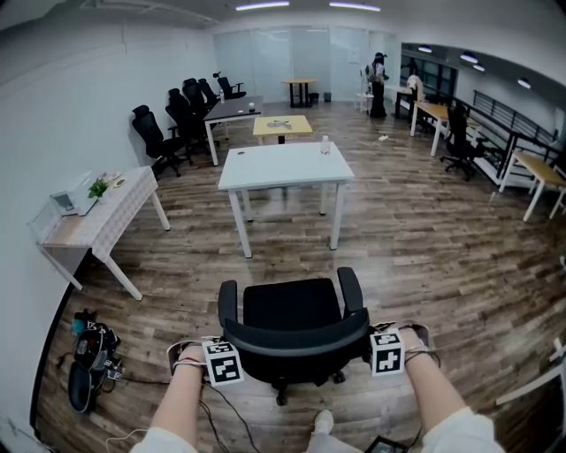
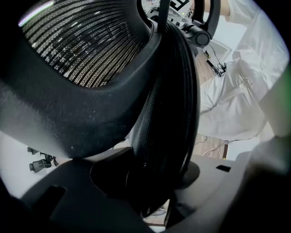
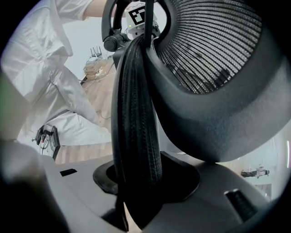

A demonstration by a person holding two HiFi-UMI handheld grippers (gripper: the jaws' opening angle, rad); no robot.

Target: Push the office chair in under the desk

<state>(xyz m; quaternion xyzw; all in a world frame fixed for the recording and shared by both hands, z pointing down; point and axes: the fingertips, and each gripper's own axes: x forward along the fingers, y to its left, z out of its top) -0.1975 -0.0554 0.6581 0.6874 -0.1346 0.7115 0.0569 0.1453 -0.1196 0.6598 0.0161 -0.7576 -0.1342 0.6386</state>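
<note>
White sleeves (image 1: pixel 164 440), banded wrist straps (image 1: pixel 187 361), and two white cubes (image 1: pixel 223 363) bearing black square markers.

Bright, even light from ceiling strips (image 1: pixel 354 6); soft shadow under the desk (image 1: pixel 285 165); strong fisheye bending at the edges; gripper views dark-cornered, the near chair (image 2: pixel 86 104) blurred.

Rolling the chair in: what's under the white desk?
Only its four legs and wood floor show under the white desk; the tabletop covers the floor at its far side.
</note>
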